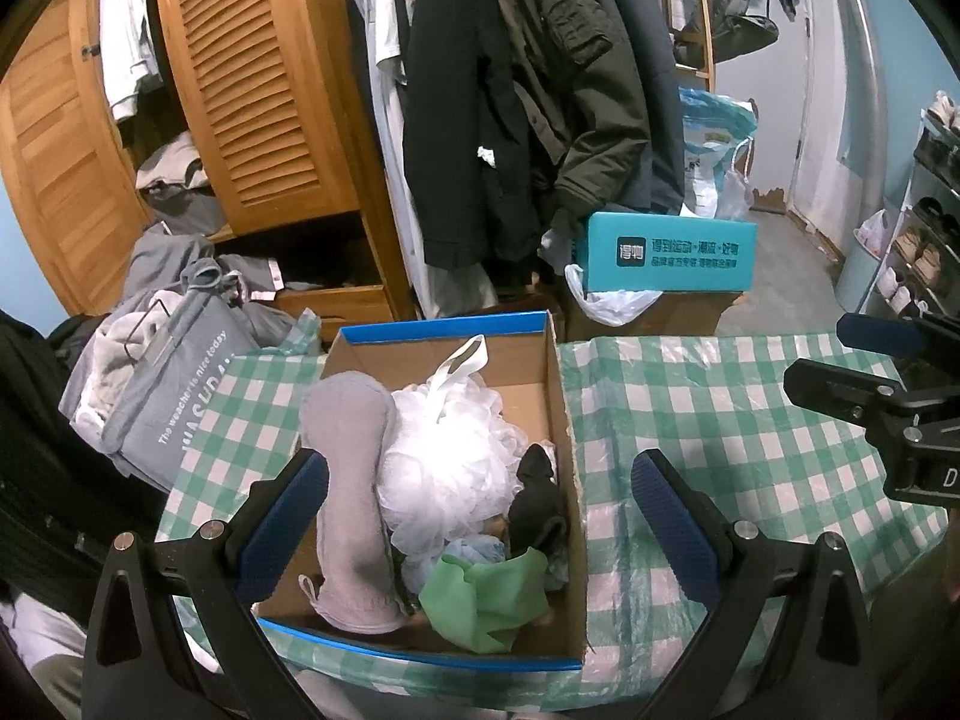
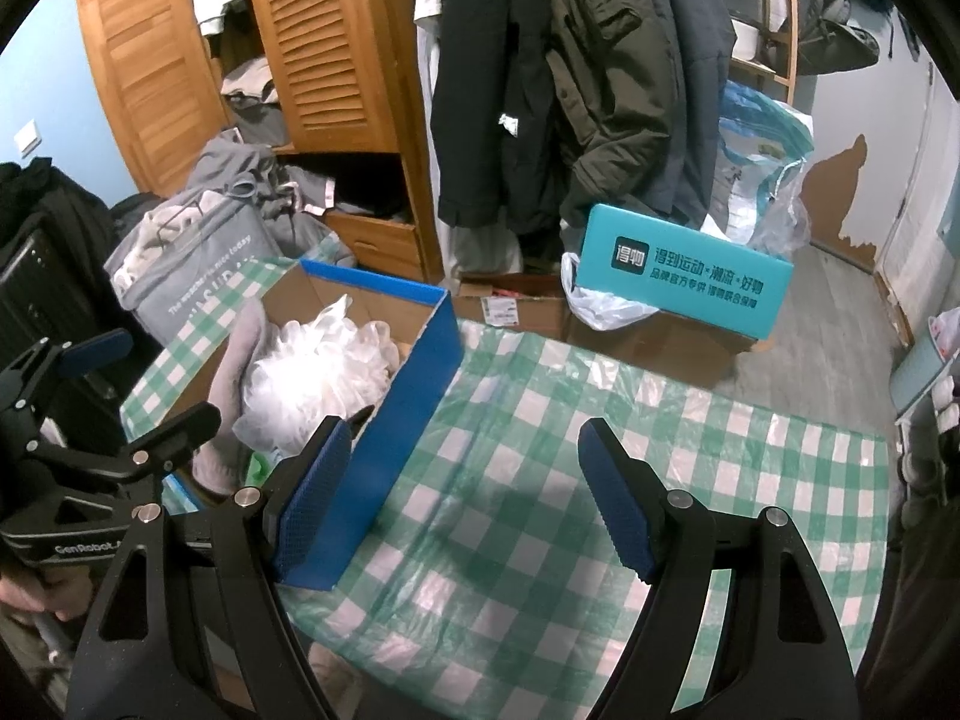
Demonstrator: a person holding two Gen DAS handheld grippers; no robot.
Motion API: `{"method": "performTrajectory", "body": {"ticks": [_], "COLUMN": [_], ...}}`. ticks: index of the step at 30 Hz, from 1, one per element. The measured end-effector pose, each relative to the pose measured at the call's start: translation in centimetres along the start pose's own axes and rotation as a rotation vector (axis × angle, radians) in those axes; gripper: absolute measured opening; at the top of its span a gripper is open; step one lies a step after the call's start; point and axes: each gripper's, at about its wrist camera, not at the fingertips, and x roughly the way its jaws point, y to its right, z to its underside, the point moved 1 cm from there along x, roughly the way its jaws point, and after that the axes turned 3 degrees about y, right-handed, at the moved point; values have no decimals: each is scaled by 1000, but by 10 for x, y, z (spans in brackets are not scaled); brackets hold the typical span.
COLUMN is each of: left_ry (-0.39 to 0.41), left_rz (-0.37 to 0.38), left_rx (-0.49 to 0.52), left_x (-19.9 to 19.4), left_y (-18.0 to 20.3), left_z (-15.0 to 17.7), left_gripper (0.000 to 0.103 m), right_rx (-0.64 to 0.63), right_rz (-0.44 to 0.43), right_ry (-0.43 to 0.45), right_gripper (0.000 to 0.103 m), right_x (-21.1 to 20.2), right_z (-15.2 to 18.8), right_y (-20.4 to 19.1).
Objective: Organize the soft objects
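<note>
A blue-edged cardboard box [image 1: 555, 396] sits on a worktop [image 1: 720, 420] covered in a green-and-white checked cloth, holding the soft objects: a grey towel [image 1: 354, 498] along its left side, a white mesh bath pouf [image 1: 456, 450] in the middle, a black sock [image 1: 537, 504] against the right wall, and a green cloth [image 1: 486, 600] bunched at the near end beside a scrap of pale blue plastic [image 1: 480, 552]. The left gripper [image 1: 480, 534] hangs above the near half of the box with its blue-padded fingers [image 1: 282, 528] spread wide and holding nothing; the towel lies just inside the left finger, the pouf, sock and green cloth fall between the two, and the right finger stands outside the box wall, over the checked cloth. The right gripper [image 2: 468, 504] hovers to the right of the box, fingers [image 2: 618, 510] likewise wide apart and empty, its left finger just beside the box's blue outer wall [image 2: 408, 432] and bare cloth between the pair; whether that finger touches the wall cannot be told. Seen from the right wrist, the pouf [image 2: 318, 372] and towel [image 2: 234, 372] lie to the left of both fingers. Behind the worktop stand a louvred wooden wardrobe [image 1: 258, 90], hanging dark coats [image 1: 528, 90], a grey laundry bag [image 1: 174, 396] and a teal carton [image 1: 669, 252].
</note>
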Motion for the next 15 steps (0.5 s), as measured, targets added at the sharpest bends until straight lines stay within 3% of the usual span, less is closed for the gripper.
{"method": "performTrajectory", "body": {"ticks": [15], "left_ry": [-10], "left_rz": [12], "left_rx": [-1], "left_x": [0], "left_y": [3], "left_z": [2], "left_gripper": [102], "right_rx": [0], "right_rz": [1], "right_ry": [-1], "right_gripper": [78], "right_x": [0], "right_z": [-1], "right_y": [-1]}}
